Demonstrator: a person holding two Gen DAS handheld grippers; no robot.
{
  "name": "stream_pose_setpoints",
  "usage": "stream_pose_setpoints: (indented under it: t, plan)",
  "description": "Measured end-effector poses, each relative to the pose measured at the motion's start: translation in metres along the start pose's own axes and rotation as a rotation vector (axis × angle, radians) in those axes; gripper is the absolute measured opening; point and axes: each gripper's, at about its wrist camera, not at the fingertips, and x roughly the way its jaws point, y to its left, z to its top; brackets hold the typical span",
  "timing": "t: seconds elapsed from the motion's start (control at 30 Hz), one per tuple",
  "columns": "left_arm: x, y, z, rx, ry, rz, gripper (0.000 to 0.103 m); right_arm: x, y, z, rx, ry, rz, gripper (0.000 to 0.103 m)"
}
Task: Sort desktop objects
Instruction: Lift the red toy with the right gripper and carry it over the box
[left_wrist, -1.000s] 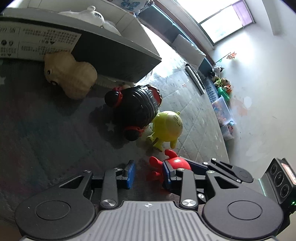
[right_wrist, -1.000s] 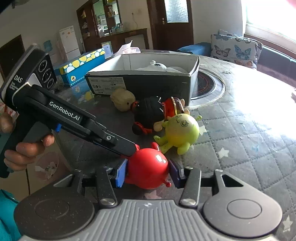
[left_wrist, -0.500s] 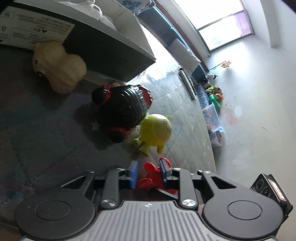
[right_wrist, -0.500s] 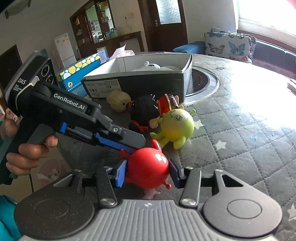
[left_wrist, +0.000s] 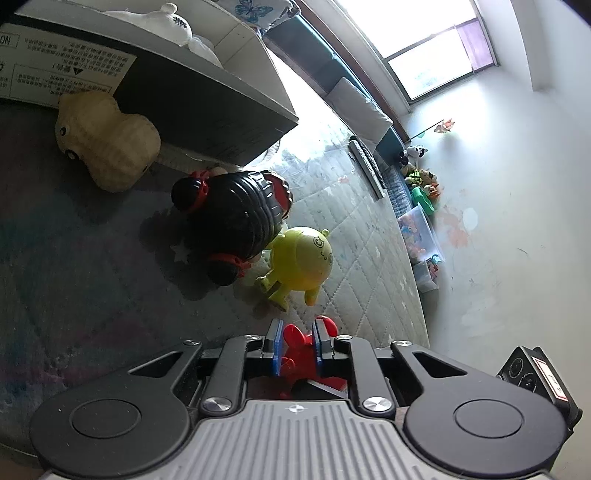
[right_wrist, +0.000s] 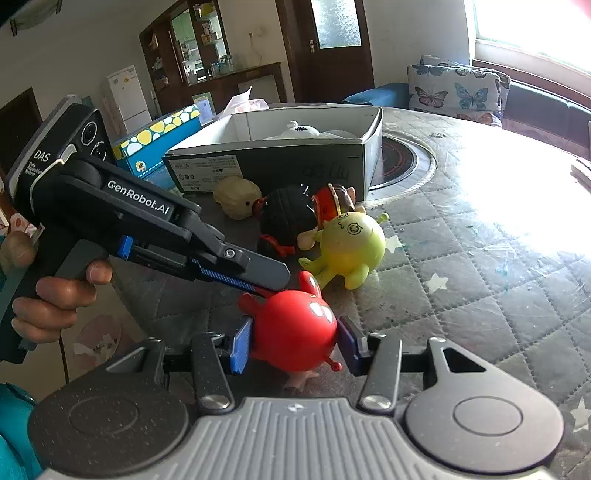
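Observation:
A round red toy (right_wrist: 293, 334) is held above the quilted table. My right gripper (right_wrist: 291, 345) is shut on its body. My left gripper (left_wrist: 295, 341) is shut on the red toy's limb (left_wrist: 299, 345); it also shows in the right wrist view (right_wrist: 258, 282), coming in from the left. Beyond lie a yellow-green round toy (left_wrist: 301, 264) (right_wrist: 351, 245), a black doll with red bands (left_wrist: 232, 221) (right_wrist: 286, 218) and a beige peanut toy (left_wrist: 107, 142) (right_wrist: 236, 197). An open grey box (right_wrist: 280, 166) (left_wrist: 207, 99) stands behind them, holding white items.
A blue spotted box (right_wrist: 159, 140) stands left of the grey box. A round inset cooktop (right_wrist: 402, 162) lies in the table behind the box. A sofa with butterfly cushions (right_wrist: 458, 92) is beyond the table. The table edge runs on the right in the left wrist view.
My left gripper has closed its jaws onto the red toy's limb. My right gripper has kept its hold on the toy and lifted slightly.

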Motion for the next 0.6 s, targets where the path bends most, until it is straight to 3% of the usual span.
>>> stream_pose_setpoints:
  t: [0.23, 0.6]
  plan:
    - [-0.019, -0.009, 0.010, 0.027, -0.050, -0.007, 0.018, -0.004, 0.005, 0.012, -0.017, -0.034, 0.005, 0.049]
    - [-0.064, -0.028, 0.073, 0.101, -0.214, -0.006, 0.017, 0.009, 0.016, 0.096, -0.140, -0.141, 0.009, 0.049]
